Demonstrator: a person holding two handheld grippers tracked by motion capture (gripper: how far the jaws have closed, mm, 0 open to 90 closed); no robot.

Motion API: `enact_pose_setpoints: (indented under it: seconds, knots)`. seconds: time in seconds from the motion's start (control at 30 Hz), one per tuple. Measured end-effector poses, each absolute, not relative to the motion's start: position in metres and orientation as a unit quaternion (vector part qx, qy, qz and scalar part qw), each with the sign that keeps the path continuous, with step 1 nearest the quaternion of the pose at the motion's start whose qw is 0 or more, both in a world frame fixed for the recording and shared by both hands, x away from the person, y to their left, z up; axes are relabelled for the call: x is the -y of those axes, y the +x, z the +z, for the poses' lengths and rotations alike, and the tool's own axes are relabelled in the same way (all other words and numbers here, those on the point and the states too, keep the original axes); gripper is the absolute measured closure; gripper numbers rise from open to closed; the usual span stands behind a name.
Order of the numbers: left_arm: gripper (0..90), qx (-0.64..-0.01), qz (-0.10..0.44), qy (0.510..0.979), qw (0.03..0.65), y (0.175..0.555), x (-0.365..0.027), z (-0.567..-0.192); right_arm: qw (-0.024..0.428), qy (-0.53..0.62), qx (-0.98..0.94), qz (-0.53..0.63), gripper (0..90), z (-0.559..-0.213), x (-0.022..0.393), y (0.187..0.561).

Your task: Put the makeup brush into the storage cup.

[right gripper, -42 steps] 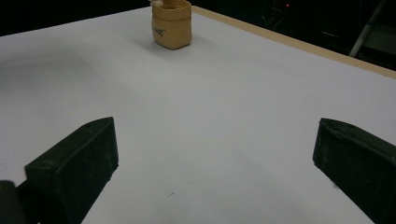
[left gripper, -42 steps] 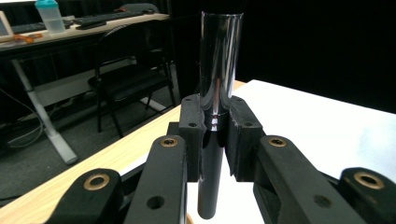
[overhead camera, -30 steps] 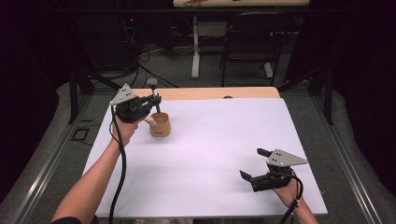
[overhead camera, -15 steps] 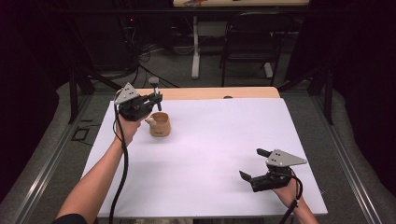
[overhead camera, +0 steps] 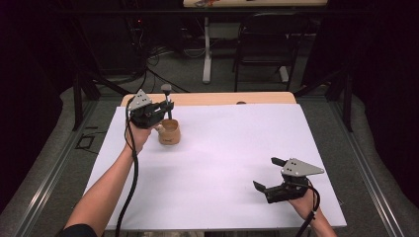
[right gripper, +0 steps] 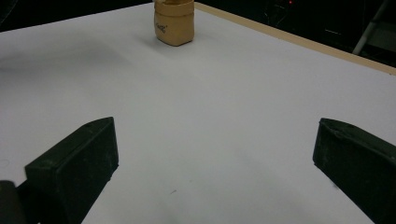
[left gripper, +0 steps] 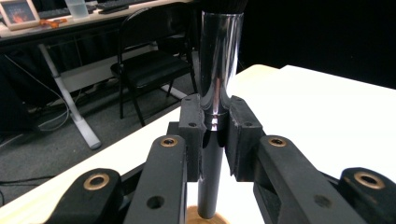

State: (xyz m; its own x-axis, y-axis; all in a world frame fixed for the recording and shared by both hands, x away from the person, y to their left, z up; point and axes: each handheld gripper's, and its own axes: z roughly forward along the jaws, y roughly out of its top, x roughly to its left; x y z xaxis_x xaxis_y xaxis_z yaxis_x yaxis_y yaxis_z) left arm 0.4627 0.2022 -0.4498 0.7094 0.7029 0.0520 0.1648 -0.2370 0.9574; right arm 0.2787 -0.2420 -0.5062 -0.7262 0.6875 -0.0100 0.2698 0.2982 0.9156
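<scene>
- Your table (overhead camera: 222, 163) is the largest thing here, its top covered by a white sheet with a strip of bare wood showing along the far edge.
- A black folding chair (overhead camera: 262, 47) stands on the floor beyond the table, and you see it again in the left gripper view (left gripper: 154, 51).
- Your right gripper (overhead camera: 269, 175) rests near the table's near right corner, well apart from the work; its 2 jaws stand wide apart with nothing but white sheet between them, as the right gripper view (right gripper: 210, 154) confirms.
- Your left gripper (overhead camera: 165, 107) is held up over the far left part of the table, and its 2 jaws are clamped on the brush handle, as the left gripper view (left gripper: 215, 133) shows close up.
- The tan cup (overhead camera: 169, 133) stands upright on the sheet just below and beside your left gripper; from the right gripper view it sits far off near the wooden edge (right gripper: 174, 23).
- The brush (overhead camera: 167, 98) stands upright in your left grip: a shiny metal ferrule (left gripper: 219, 60) above the pads, dark bristles at the top, and the dark handle reaching down over the cup's mouth.
</scene>
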Motion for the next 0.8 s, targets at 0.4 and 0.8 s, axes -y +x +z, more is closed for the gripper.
enact_pose_setpoints:
  seconds: [0.4,0.8]
  knots:
    - [78.1,-0.299,0.245,0.760,0.523,0.467,-0.200,-0.464,0.204,0.308,-0.780,0.505,0.0,-0.506,0.241,0.278]
    - [78.0,-0.304,0.238,0.780,0.493,0.470,-0.202,-0.479,0.207,0.306,-0.781,0.504,0.0,-0.507,0.241,0.279]
